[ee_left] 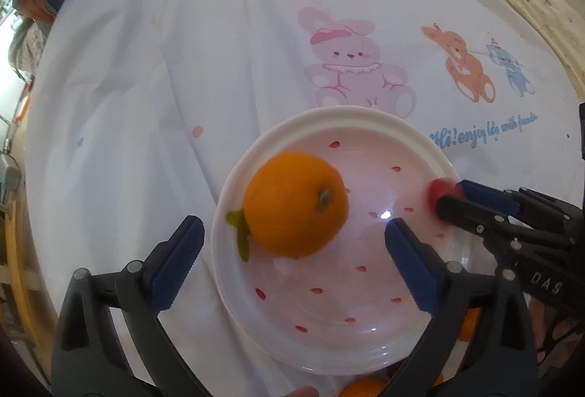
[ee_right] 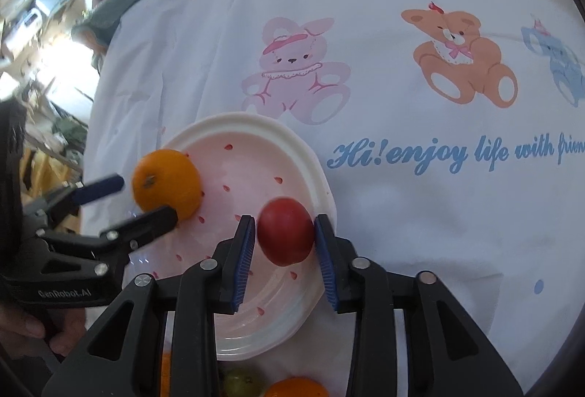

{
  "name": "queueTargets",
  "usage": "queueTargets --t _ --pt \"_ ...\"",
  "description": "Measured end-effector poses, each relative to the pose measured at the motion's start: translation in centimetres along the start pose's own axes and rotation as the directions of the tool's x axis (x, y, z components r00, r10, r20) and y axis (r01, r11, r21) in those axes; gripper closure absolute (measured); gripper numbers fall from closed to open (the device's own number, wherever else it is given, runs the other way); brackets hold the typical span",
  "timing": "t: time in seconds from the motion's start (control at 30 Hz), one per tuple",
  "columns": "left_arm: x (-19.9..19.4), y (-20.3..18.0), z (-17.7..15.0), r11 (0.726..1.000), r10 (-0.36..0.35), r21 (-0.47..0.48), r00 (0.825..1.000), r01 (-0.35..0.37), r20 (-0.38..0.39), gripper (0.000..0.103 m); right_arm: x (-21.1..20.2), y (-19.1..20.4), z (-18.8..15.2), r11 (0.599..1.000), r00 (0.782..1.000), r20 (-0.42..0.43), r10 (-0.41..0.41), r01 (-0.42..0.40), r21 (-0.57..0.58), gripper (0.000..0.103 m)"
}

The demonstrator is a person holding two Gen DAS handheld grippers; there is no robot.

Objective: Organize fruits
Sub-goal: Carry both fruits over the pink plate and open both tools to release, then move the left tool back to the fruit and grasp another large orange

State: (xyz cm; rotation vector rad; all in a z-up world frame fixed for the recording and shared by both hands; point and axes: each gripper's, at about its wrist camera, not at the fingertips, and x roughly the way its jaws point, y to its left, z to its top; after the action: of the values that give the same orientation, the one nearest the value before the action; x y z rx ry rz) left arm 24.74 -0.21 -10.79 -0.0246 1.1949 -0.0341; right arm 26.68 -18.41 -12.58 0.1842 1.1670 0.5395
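Note:
A white bowl with red speckles sits on a white cartoon-print cloth; it also shows in the right wrist view. An orange lies at the bowl's left side, between the spread fingers of my left gripper, which is open and clear of it. The orange shows in the right wrist view too. My right gripper is shut on a red fruit over the bowl's right rim; the fruit shows blurred in the left wrist view.
More fruit lies at the near edge below the bowl: an orange, a greenish fruit and another orange. The cloth stretches far and right. Room clutter sits beyond the cloth's left edge.

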Motion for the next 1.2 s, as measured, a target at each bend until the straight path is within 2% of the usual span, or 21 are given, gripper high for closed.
queueTargets --t 0.03,0.07,0.1,0.23,0.57,0.67,0.77,1.0,1.2 --pt "-0.2 0.0 0.0 1.0 0.005 0.002 1.0 -0.005 0.009 0.005 -0.3 -0.2 0.2 1.0 1.0 0.011 0.017 -0.017 0.013 0.046" --pt "-0.5 -0.1 0.0 1.0 0.01 0.007 1.0 -0.01 0.021 0.005 -0.6 -0.2 0.3 1.0 0.999 0.022 0.024 -0.024 0.017 0.027" --pt "-0.7 -0.1 0.1 1.0 0.008 0.009 1.0 -0.008 0.03 0.005 -1.1 -0.1 0.4 1.0 0.999 0.048 0.023 -0.024 0.019 0.018" --pt "-1.9 -0.4 0.1 1.0 0.005 0.024 0.998 -0.007 0.063 0.005 -2.7 0.8 0.9 0.999 0.994 0.106 -0.005 0.01 -0.045 0.018" --pt "-6.4 0.1 -1.3 1.0 -0.004 0.0 0.99 0.004 0.144 0.005 -6.3 2.8 0.0 0.991 0.986 0.154 -0.067 0.084 -0.107 0.018" --pt "-8.3 0.1 -1.6 1.0 0.015 0.001 0.981 -0.015 0.193 0.005 -8.1 3.3 -0.4 0.99 0.981 0.18 -0.071 0.092 -0.109 0.018" --pt "-10.4 -0.3 -2.7 0.995 0.09 0.017 0.96 -0.099 0.265 0.005 -9.8 3.4 -1.1 0.993 0.978 0.2 -0.061 0.08 -0.084 0.018" --pt "-13.0 0.7 -5.1 0.999 0.021 -0.041 0.969 -0.011 0.247 0.005 -12.7 3.6 -3.9 0.995 0.971 0.225 -0.076 0.089 -0.051 0.018" --pt "-15.3 0.7 -7.6 0.999 0.014 -0.038 0.961 -0.004 0.275 0.005 -15.2 3.6 -6.4 0.998 0.965 0.256 -0.059 0.062 -0.003 0.018"
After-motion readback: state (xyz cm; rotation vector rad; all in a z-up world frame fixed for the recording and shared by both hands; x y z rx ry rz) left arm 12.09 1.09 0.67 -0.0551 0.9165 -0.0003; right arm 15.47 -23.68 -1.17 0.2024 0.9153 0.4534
